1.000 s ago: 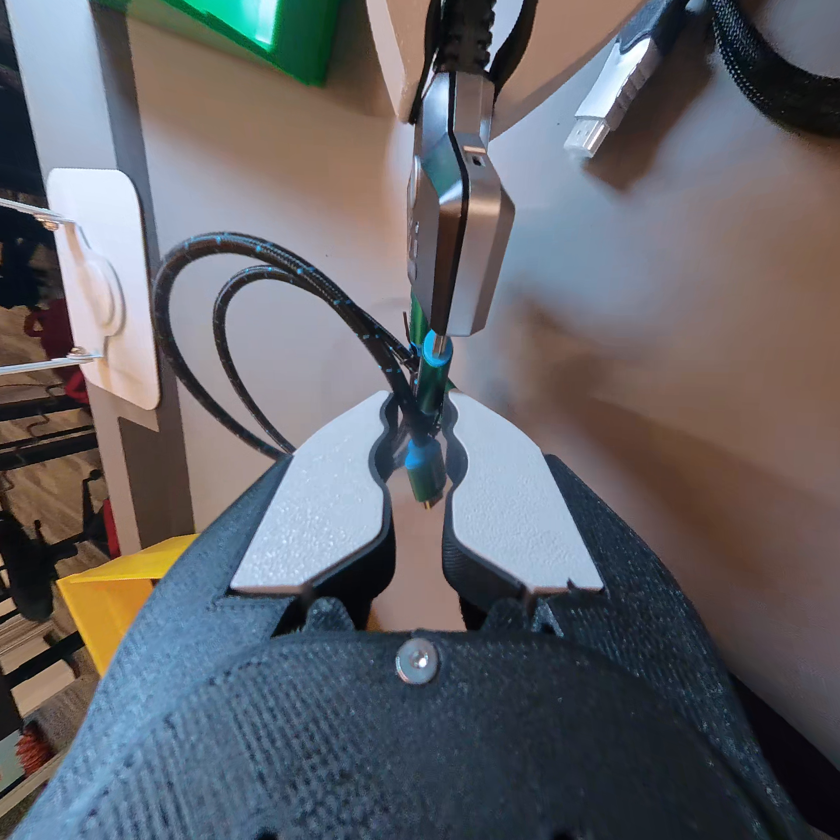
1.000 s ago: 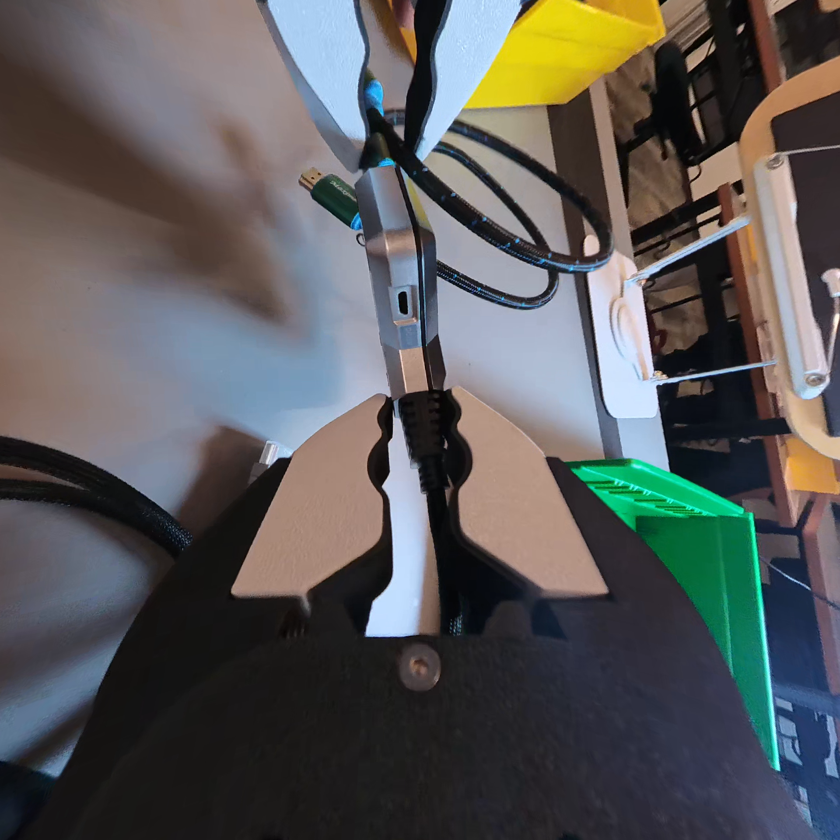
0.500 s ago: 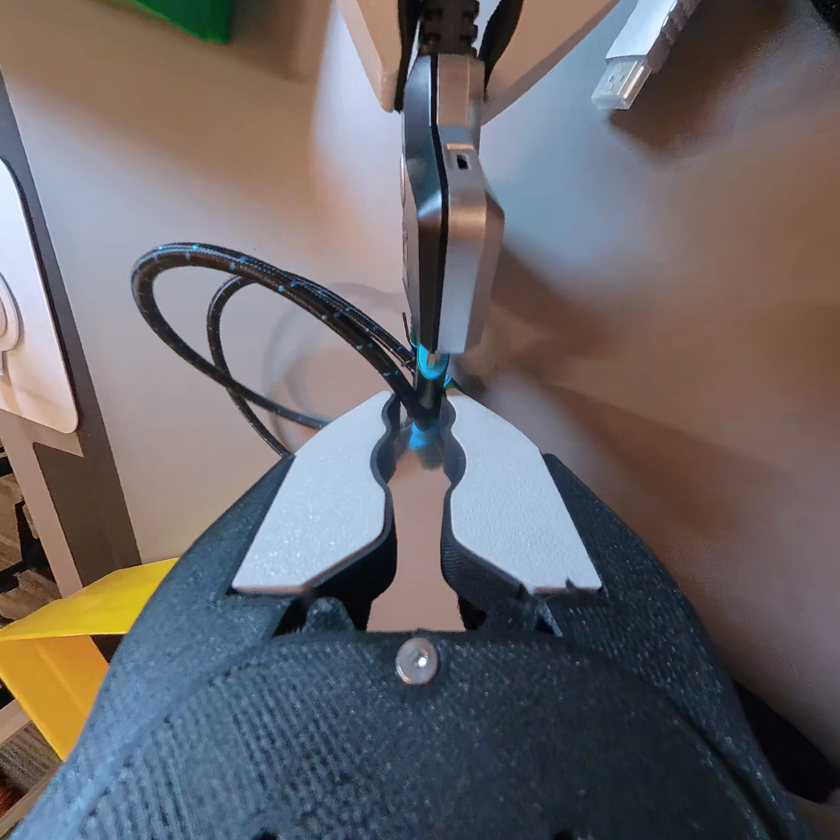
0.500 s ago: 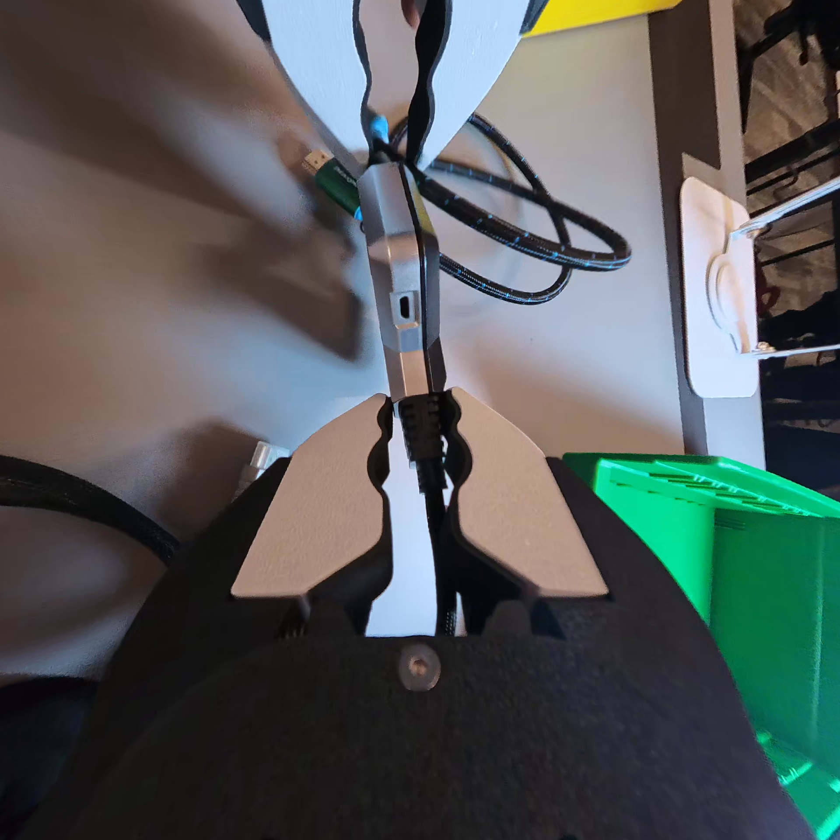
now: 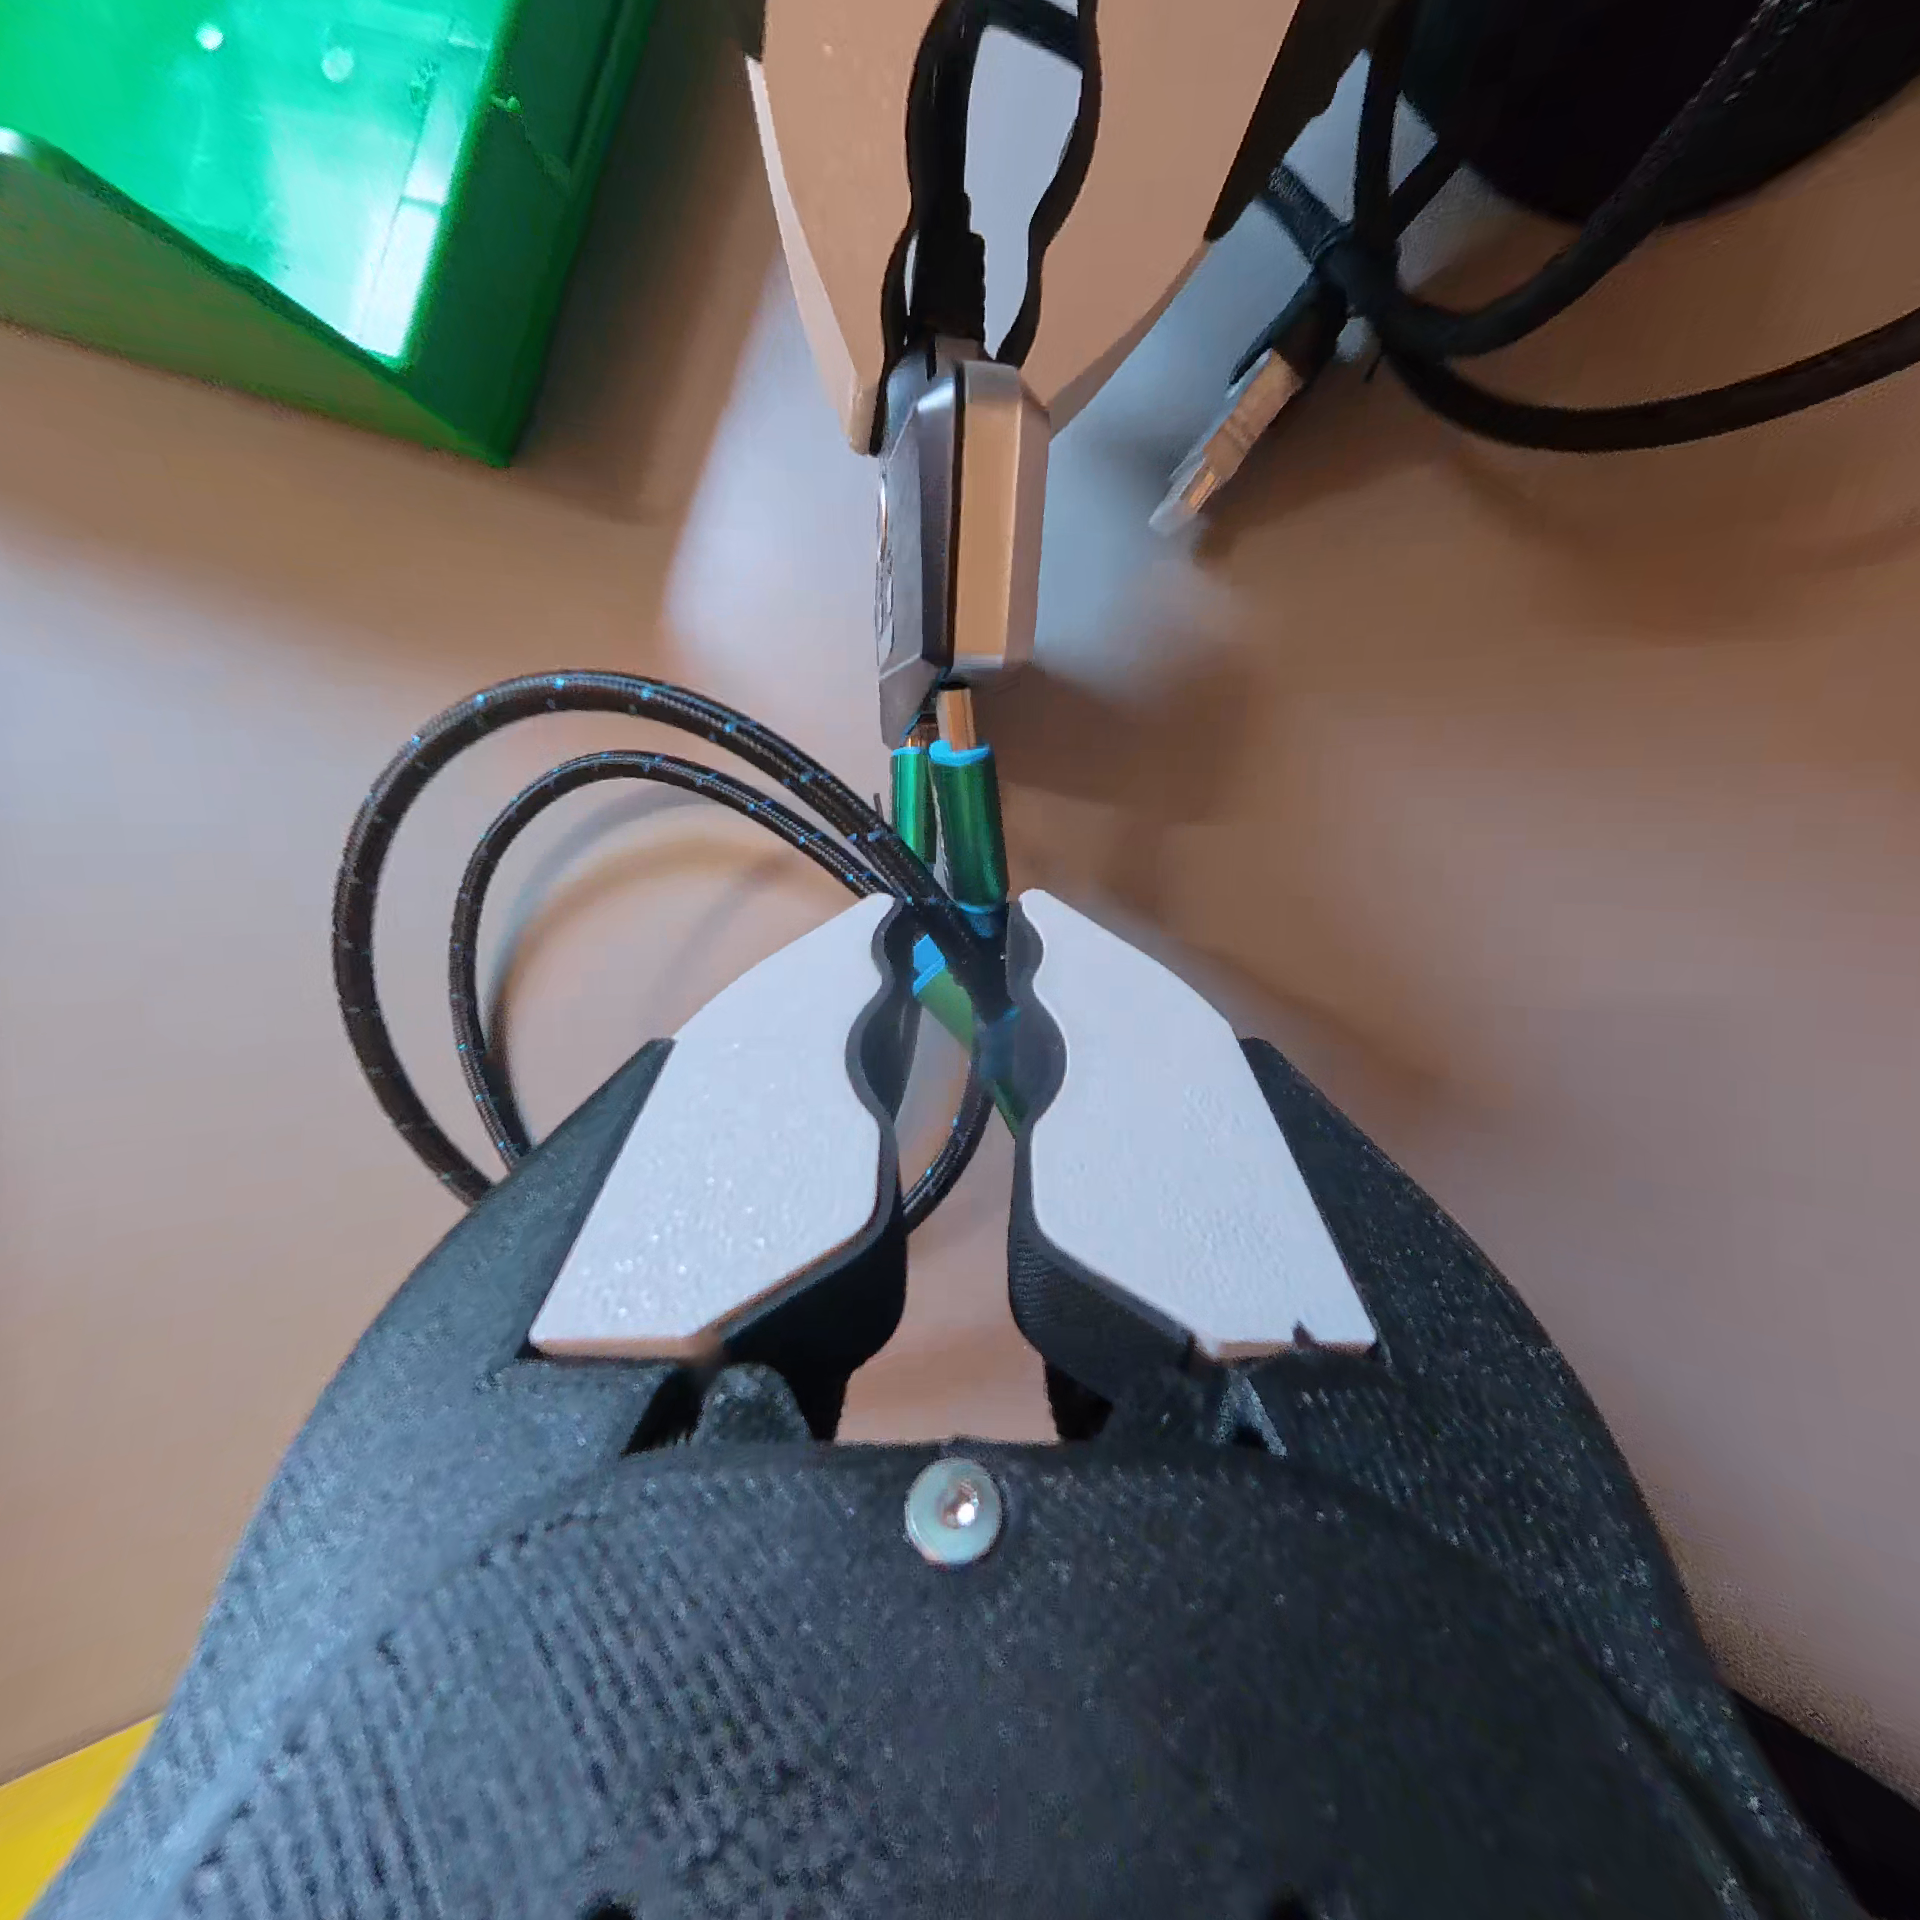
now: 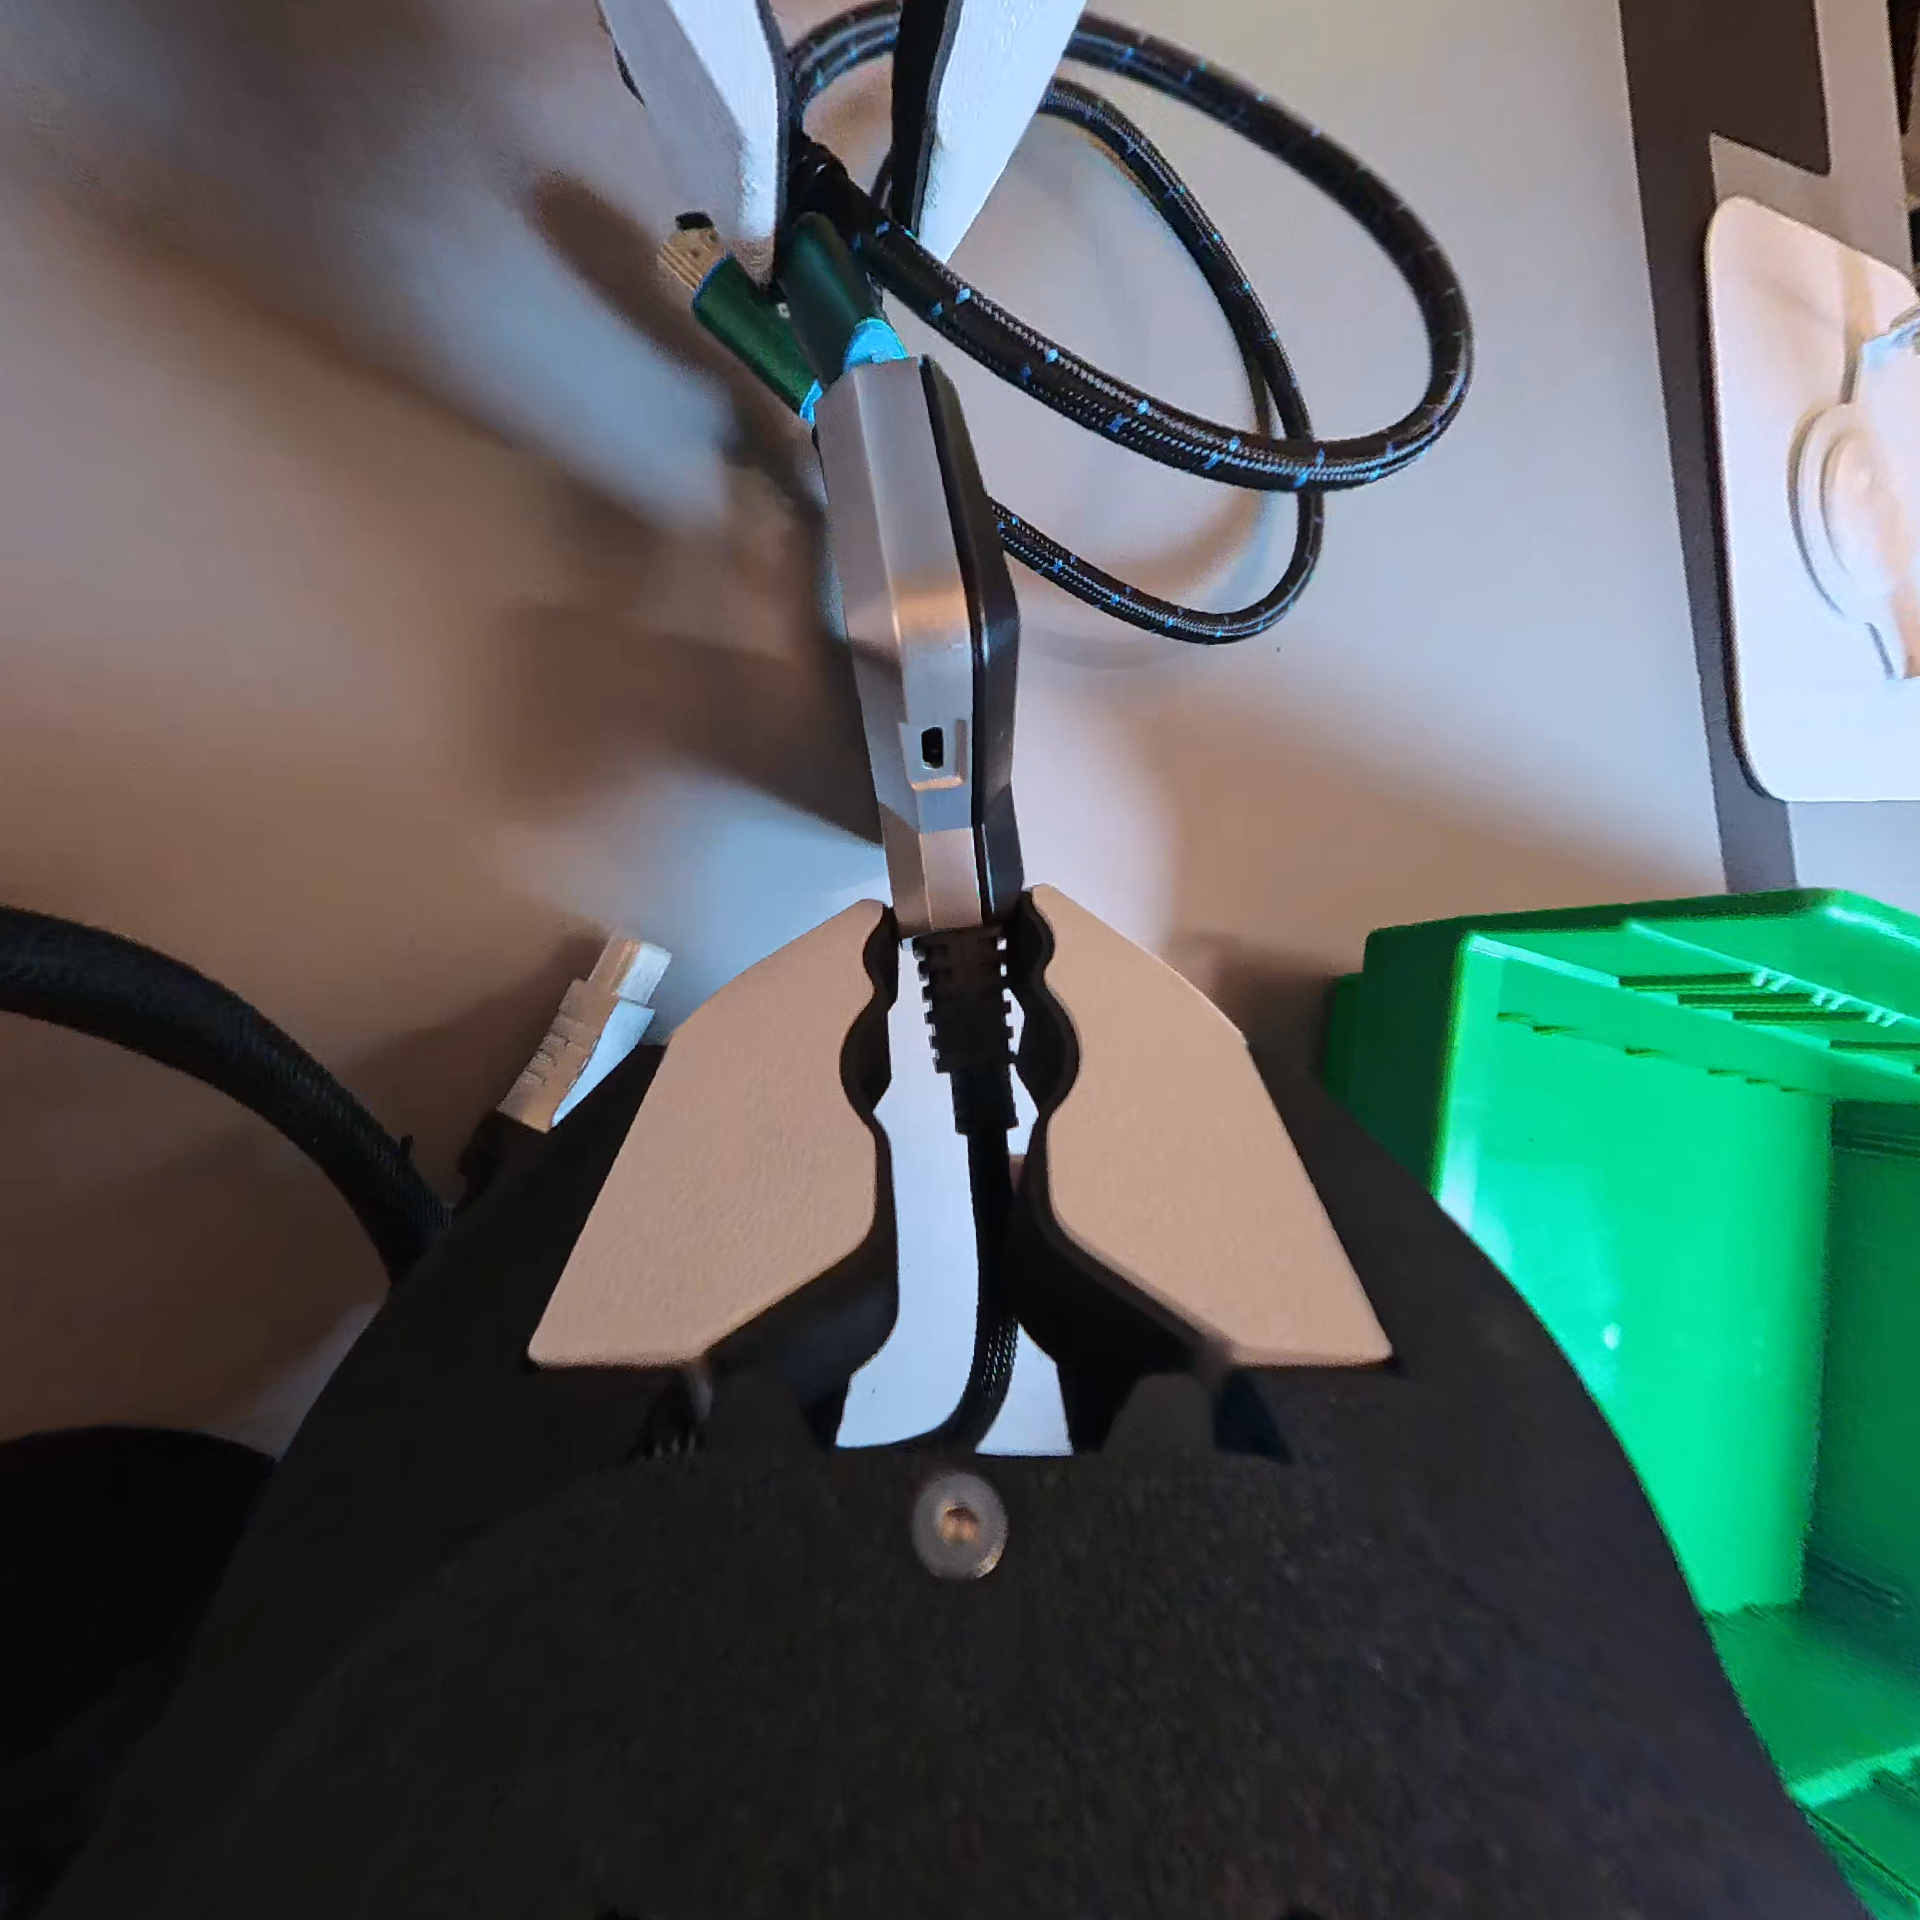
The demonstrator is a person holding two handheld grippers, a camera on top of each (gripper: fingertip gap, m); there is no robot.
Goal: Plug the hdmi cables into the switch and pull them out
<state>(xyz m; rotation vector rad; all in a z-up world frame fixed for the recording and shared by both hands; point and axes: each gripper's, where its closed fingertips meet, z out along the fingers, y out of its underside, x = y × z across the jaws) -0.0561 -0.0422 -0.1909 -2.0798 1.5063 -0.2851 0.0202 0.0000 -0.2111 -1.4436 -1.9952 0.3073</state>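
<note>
Since the earlier frames, both green plugs (image 5: 961, 821) now sit at the switch (image 5: 961, 530) at upper centre, lifted off the table (image 5: 1455, 935). Left claw (image 5: 961, 914) pinches the braided cable (image 5: 644, 707) behind them to steer the plugs; right claw (image 6: 956, 914) clamps the switch's tail end, bracing it.

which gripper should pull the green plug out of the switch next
Left. The left gripper is shut on the braided cable right behind the green plug, in line with the switch. The right gripper is shut on the switch's far end, bracing it.
</note>
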